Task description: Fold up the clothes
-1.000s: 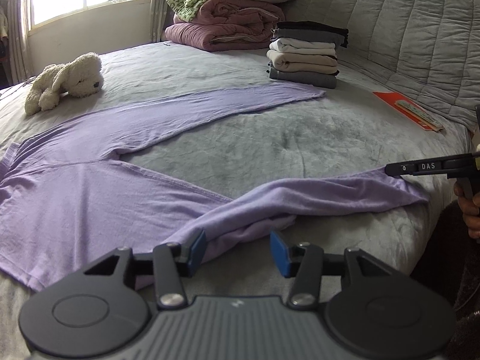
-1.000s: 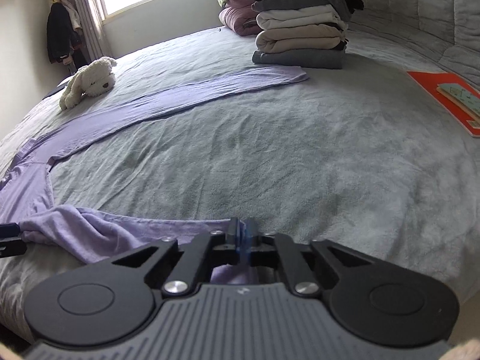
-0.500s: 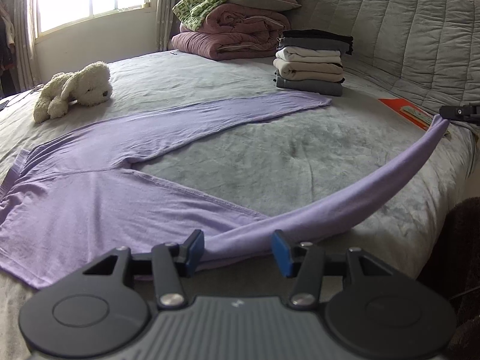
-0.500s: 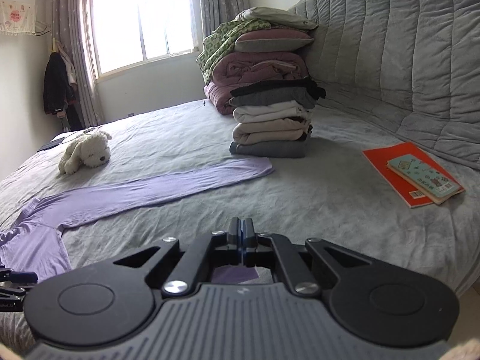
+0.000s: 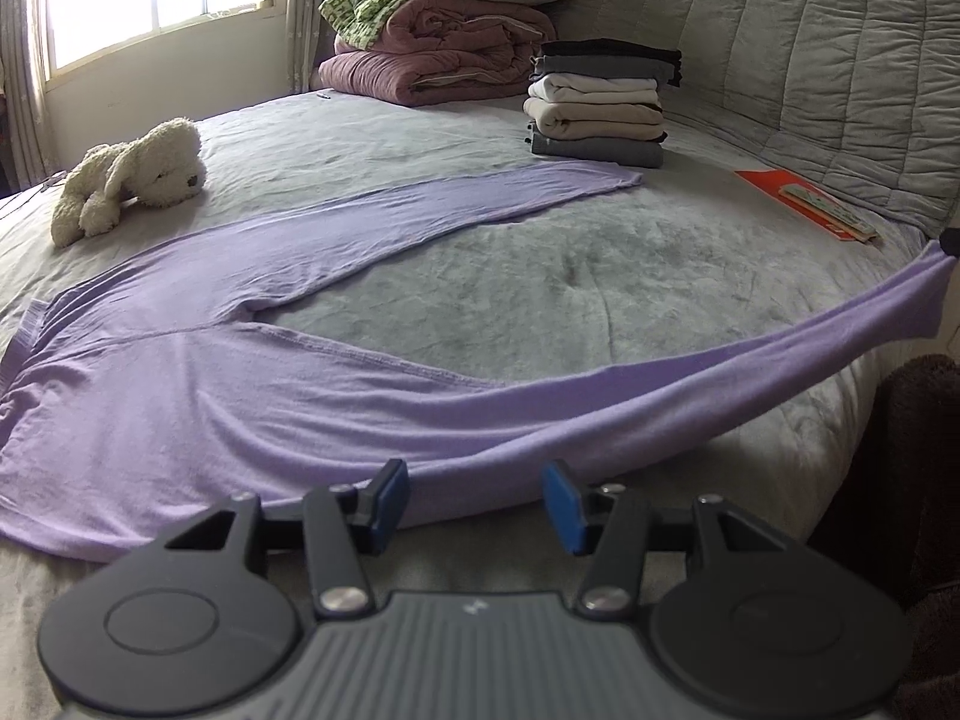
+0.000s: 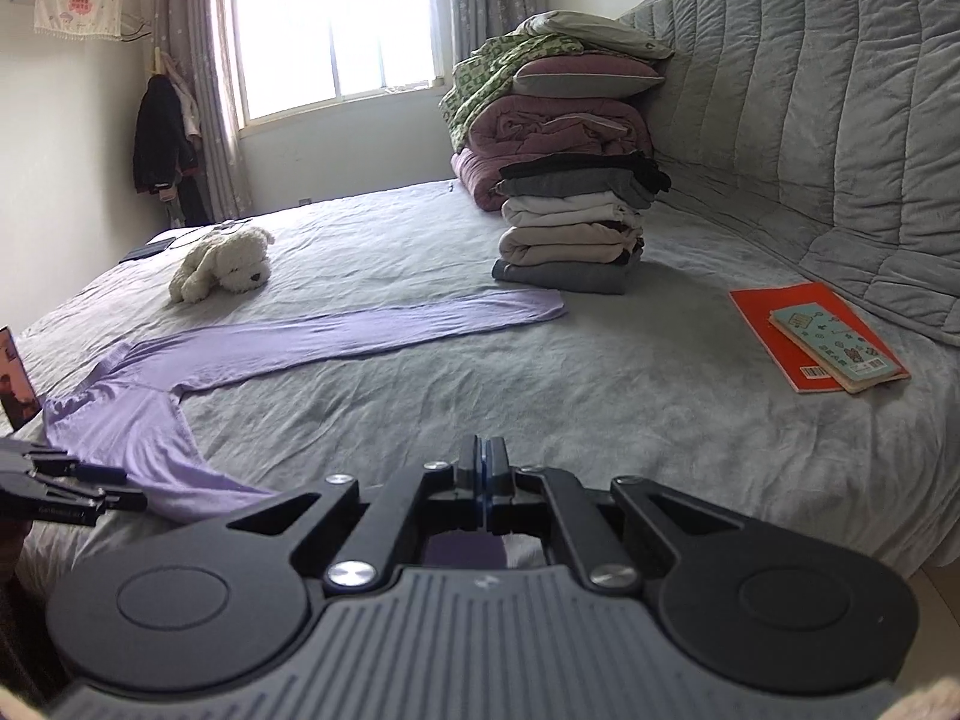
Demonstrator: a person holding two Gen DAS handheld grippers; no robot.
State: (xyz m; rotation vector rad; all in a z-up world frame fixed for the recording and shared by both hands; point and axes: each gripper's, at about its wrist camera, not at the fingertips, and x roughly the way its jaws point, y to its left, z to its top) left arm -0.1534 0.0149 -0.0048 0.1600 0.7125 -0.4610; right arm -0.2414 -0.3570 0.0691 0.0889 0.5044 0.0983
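Lilac trousers (image 5: 240, 384) lie spread on the grey bed (image 5: 600, 276), the far leg flat and reaching toward the folded stack. The near leg (image 5: 720, 372) is stretched taut and rises off the bed to the right. There my right gripper (image 5: 950, 240) holds its cuff, just at the picture's edge. In the right wrist view that gripper (image 6: 483, 468) is shut, with lilac cloth (image 6: 465, 549) showing under its jaws. My left gripper (image 5: 475, 501) stands open at the near leg's lower edge, its blue pads not pressing the fabric.
Folded clothes (image 5: 600, 114) are stacked at the back, with quilts and pillows (image 5: 444, 42) behind them. A white plush dog (image 5: 132, 174) lies far left. An orange book (image 6: 816, 336) with a smaller one on top rests by the padded headboard. A dark sleeve (image 5: 918, 450) is at right.
My right gripper rose and moved right with the cuff. This pulled the bunched near leg straight and lifted its end off the bed. The left gripper stayed put.
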